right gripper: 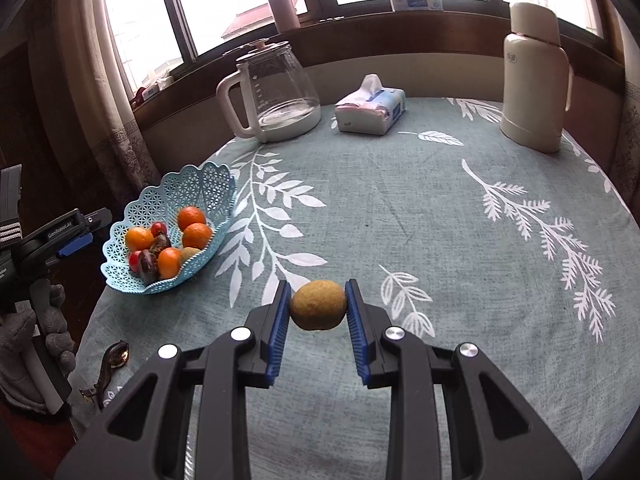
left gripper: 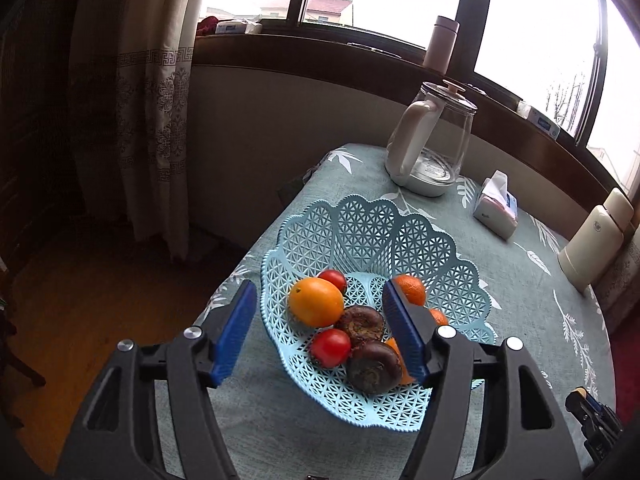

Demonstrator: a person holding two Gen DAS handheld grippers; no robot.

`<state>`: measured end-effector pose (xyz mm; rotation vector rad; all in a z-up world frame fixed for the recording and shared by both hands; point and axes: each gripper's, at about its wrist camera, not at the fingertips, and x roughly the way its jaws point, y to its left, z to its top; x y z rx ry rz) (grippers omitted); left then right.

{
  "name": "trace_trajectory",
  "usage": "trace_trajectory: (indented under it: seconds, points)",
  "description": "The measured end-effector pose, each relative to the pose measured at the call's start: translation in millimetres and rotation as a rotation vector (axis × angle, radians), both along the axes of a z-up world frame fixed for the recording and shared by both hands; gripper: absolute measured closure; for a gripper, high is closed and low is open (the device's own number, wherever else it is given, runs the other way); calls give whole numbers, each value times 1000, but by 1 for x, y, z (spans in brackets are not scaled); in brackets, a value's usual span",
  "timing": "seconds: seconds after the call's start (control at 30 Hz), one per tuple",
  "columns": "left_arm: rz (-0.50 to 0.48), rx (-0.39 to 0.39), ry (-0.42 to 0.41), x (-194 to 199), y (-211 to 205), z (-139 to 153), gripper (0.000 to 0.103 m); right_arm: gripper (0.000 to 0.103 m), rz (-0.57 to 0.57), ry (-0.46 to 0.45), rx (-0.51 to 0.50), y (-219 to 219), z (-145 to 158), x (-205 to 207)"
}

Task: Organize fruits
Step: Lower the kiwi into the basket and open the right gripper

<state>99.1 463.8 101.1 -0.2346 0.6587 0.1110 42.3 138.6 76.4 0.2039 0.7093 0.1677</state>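
Kiwi (right gripper: 318,305) clamped in right hand-held gripper (right gripper: 318,307) — left hand-held gripper (left gripper: 320,309) spread wide over basket (left gripper: 320,224).

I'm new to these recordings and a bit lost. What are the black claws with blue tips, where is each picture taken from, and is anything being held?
They are hand-held grippers, one per hand, each carrying a camera that looks along its fingers. The left gripper is open above the blue basket of oranges, tomatoes and dark fruits. The right gripper has a brownish kiwi between its blue pads. On the leaf-print tablecloth also stand a glass kettle, a tissue pack and a cream flask.
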Motion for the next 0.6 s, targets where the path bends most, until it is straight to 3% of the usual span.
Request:
trace_trajectory:
  seconds: [0.47,0.6]
  points:
    - [15,-18,-27,-7,13,11,32,75,234,10,97,105,20,68]
    - [35,-8,-28,-6,19,11,32,75,279,15,79,134,20,82]
